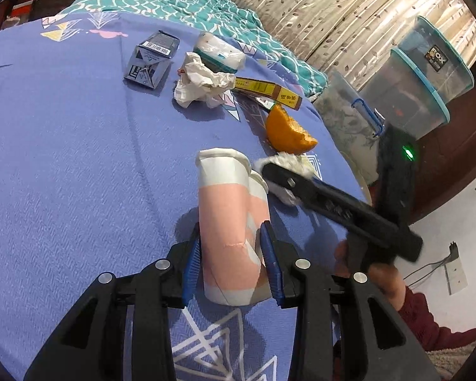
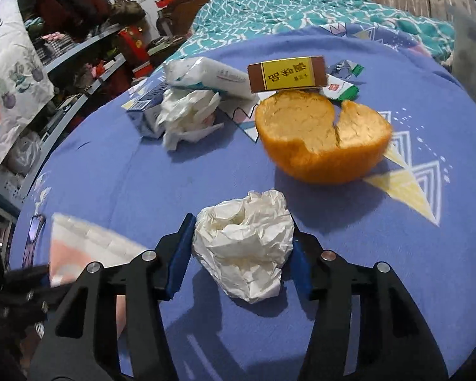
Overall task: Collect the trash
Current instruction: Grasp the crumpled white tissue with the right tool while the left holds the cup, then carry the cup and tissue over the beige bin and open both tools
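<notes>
My left gripper [image 1: 231, 238] is shut on a pink and white paper cup [image 1: 228, 222], crushed, lying on the blue sheet. My right gripper [image 2: 242, 225] is shut on a crumpled white tissue [image 2: 244, 244]; it also shows in the left wrist view [image 1: 282, 171] just right of the cup. An orange peel half [image 2: 320, 136] lies beyond the tissue, also seen in the left wrist view [image 1: 288, 130]. Farther off lie a second crumpled tissue [image 1: 200, 79], a blue carton [image 1: 150, 60], a brown and yellow box [image 2: 287, 73] and a tissue pack [image 2: 206, 74].
A green and white wrapper [image 2: 341, 89] lies behind the peel. Clear plastic storage boxes [image 1: 422, 73] stand off the bed's right side. A teal quilt [image 2: 301, 9] lies at the far end. Cluttered shelves [image 2: 79, 47] stand to the left.
</notes>
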The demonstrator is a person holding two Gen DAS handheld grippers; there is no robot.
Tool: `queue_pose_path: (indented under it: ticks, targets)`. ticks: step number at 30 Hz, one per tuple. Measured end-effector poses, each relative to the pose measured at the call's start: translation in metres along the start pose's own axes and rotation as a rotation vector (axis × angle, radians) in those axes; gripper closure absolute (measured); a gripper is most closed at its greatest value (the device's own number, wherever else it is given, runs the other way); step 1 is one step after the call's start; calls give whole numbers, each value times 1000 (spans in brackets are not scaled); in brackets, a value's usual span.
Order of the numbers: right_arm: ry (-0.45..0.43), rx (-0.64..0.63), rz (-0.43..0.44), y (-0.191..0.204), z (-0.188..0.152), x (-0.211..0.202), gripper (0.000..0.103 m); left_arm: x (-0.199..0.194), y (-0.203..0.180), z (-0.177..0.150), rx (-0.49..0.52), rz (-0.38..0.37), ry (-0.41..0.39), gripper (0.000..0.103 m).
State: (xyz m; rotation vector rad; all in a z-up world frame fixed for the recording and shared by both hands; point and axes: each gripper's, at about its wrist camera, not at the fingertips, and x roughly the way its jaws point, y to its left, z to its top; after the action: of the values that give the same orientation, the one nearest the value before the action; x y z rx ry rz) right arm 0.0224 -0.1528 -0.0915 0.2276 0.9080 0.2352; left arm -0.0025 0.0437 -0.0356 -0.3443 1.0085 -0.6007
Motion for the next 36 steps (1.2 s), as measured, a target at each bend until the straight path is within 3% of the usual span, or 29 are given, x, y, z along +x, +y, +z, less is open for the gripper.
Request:
queue_pose_path:
  ticks: [9, 11, 14, 15, 20, 25, 30, 31, 32, 33, 36]
  targets:
    - [-54, 18, -40, -23, -42, -48, 44, 11, -16, 0, 39, -1, 16, 69]
    - [-51, 29, -47, -29, -44, -51, 39, 13, -20, -1, 47, 0, 20, 68]
    - [-50, 53, -22, -37, -46, -54, 18, 16, -24, -1, 58, 15, 22, 66]
    - [-58, 62, -17, -37, -46, -56, 16, 16, -23, -1, 53, 19, 22, 64]
    - [-108, 66, 7, -40, -46, -74, 12, 19, -14, -1, 10, 42, 43, 43]
    - [-108, 34, 1, -40, -56, -84, 10, 16, -12, 1, -2, 40, 32, 35]
    - [-84, -7, -25, -38, -62, -80, 10, 27, -19, 1, 5, 43, 53, 37]
    - [-80, -15, -28, -37, -62, -77, 11, 27, -21, 0, 18, 54, 48, 40]
    - [-75, -23, -30, -36, -62, -75, 23, 29, -24, 0, 35, 59, 48, 42]
    - [-56, -40, -28, -34, -62, -70, 53, 29, -28, 0, 47, 63, 42, 44]
    - [-32, -50, -17, -35, -62, -64, 61, 28, -39, 3, 77, 56, 37, 50]
